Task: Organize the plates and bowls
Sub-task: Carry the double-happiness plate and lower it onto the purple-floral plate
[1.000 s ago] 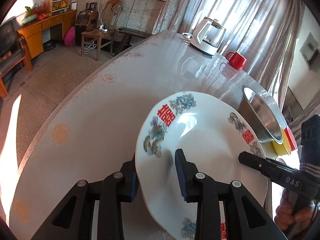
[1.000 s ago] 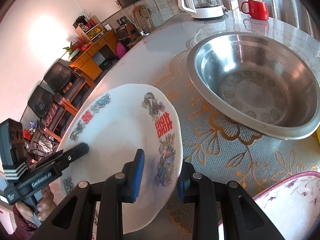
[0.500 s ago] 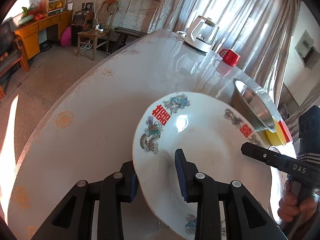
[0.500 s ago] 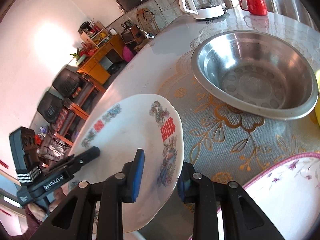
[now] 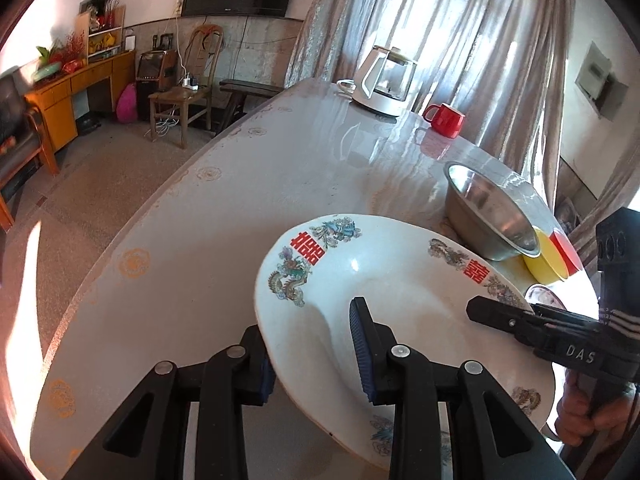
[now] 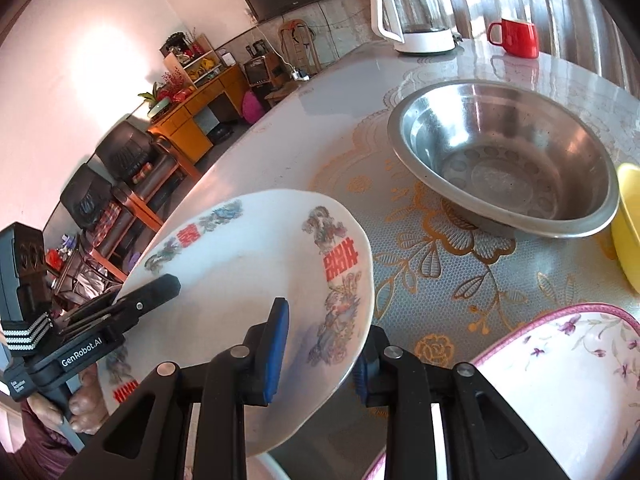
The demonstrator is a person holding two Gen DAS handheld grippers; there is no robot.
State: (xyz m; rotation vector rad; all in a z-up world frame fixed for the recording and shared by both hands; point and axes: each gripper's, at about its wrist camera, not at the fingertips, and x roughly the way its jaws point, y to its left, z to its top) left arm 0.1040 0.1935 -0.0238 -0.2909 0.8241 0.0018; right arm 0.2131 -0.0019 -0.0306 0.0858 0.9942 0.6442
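My left gripper (image 5: 312, 360) is clenched on the near rim of the white round ceramic plate with red characters and dragon motifs (image 5: 400, 300), one pad above and one below. My right gripper (image 6: 320, 344) grasps the opposite rim of the same plate in the same way. The plate sits tilted between the two, raised off the glossy grey table with gold floral patterns (image 5: 200, 260). Just beside my right gripper lies a white plate with a pink rim and purple flowers (image 6: 560, 368). Beyond stands a round stainless steel basin (image 6: 504, 160), with a yellow bowl (image 6: 630, 220) touching its side. Farthest off are a red mug (image 6: 516, 38) and a white-based glass kettle (image 6: 416, 16).
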